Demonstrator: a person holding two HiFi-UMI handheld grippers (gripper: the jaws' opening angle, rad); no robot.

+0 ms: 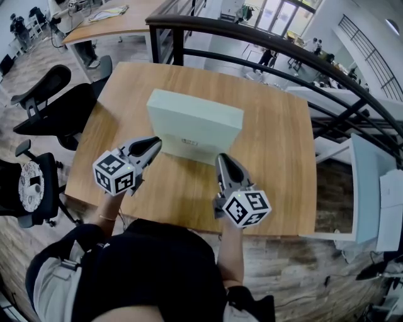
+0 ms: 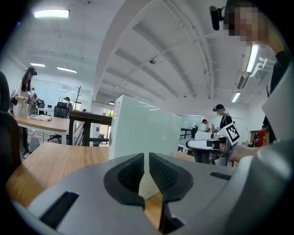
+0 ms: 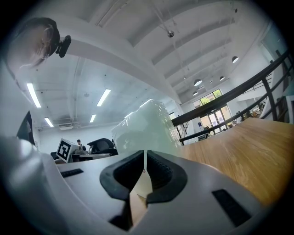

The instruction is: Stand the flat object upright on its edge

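Observation:
A pale green flat box (image 1: 195, 126) stands upright on its long edge in the middle of the wooden table (image 1: 277, 151). My left gripper (image 1: 157, 143) is shut and empty, its tips at the box's lower left corner. My right gripper (image 1: 221, 157) is also shut with nothing in it, pointing at the lower right of the box's near face. In the left gripper view the box (image 2: 142, 128) rises just beyond the closed gripper (image 2: 147, 156). The right gripper view shows the box (image 3: 144, 126) close ahead of the closed gripper (image 3: 144, 153). Whether either tip touches the box is unclear.
Black office chairs (image 1: 44, 100) stand off the table's left side. A black railing (image 1: 252, 38) curves behind the table. White furniture (image 1: 371, 188) is at the right, and another desk (image 1: 113, 19) at the back left. People stand in the background (image 2: 23, 96).

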